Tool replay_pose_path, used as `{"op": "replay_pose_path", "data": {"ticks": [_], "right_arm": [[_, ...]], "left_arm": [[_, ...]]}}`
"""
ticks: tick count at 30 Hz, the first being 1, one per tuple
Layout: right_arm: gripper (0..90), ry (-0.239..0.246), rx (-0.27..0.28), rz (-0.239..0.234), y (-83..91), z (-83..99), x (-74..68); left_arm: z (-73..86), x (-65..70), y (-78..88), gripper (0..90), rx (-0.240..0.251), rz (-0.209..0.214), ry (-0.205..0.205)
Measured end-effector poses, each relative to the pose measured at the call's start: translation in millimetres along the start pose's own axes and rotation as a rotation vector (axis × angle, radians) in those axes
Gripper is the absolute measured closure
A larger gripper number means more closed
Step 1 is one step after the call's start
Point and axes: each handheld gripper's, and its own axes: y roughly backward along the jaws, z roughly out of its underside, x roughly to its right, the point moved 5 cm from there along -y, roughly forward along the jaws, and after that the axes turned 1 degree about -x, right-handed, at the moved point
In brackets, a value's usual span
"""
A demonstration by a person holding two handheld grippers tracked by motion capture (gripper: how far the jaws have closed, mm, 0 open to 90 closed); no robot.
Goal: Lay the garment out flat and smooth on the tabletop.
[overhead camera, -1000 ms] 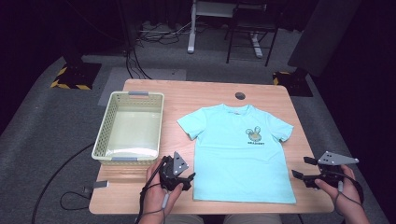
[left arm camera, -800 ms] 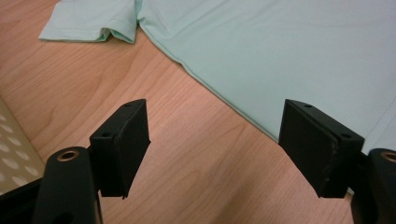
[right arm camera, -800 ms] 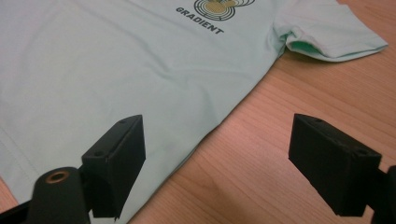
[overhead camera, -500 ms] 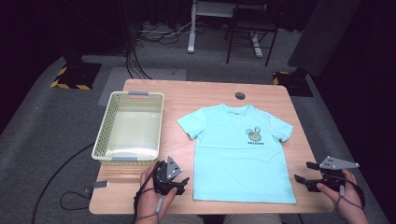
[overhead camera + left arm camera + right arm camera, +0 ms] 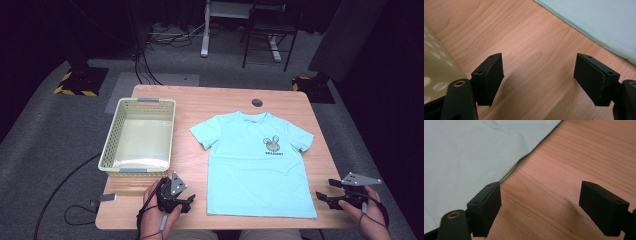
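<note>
A light turquoise T-shirt [image 5: 257, 165] with a small rabbit print lies flat on the wooden table [image 5: 225, 102], neck to the far side. My left gripper [image 5: 189, 202] is low at the table's front edge, left of the shirt's hem, jaws open over bare wood. In the left gripper view the shirt's edge [image 5: 599, 27] runs across the upper right, and nothing lies between the jaws. My right gripper [image 5: 324, 191] hangs open at the front right, beside the hem's right corner. In the right gripper view the shirt [image 5: 469, 152] covers the upper left, with bare wood between the jaws.
A pale green perforated basket [image 5: 115, 145] stands on the table's left half; its wall [image 5: 434, 75] is close on the left in the left gripper view. A dark round hole [image 5: 257, 102] sits near the table's far edge. Chairs and cables are on the floor beyond.
Both hands have sunk toward the table's front edge and drawn slightly back toward the person. The jaws of both grippers stay open, and the shirt has not moved.
</note>
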Motion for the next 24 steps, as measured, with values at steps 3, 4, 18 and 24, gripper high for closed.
{"op": "replay_pose_path", "data": {"ticks": [3,4,18,24], "right_arm": [[18.3,-0.015,0.004,-0.001,-3.7,4.3,0.5],[17.3,-0.013,0.010,0.003,-4.9,5.7,0.7],[16.6,-0.040,0.055,0.051,-4.8,10.6,-4.6],[16.7,-0.040,0.056,0.050,-4.8,10.6,-5.0]], "left_arm": [[5.2,-2.2,-1.0,23.5,0.035,0.023,0.047],[6.3,-2.7,-0.6,23.0,0.038,0.030,0.059],[11.7,-2.6,4.1,21.8,0.035,0.015,0.068],[11.7,-2.6,4.1,21.7,0.035,0.015,0.068]]}}
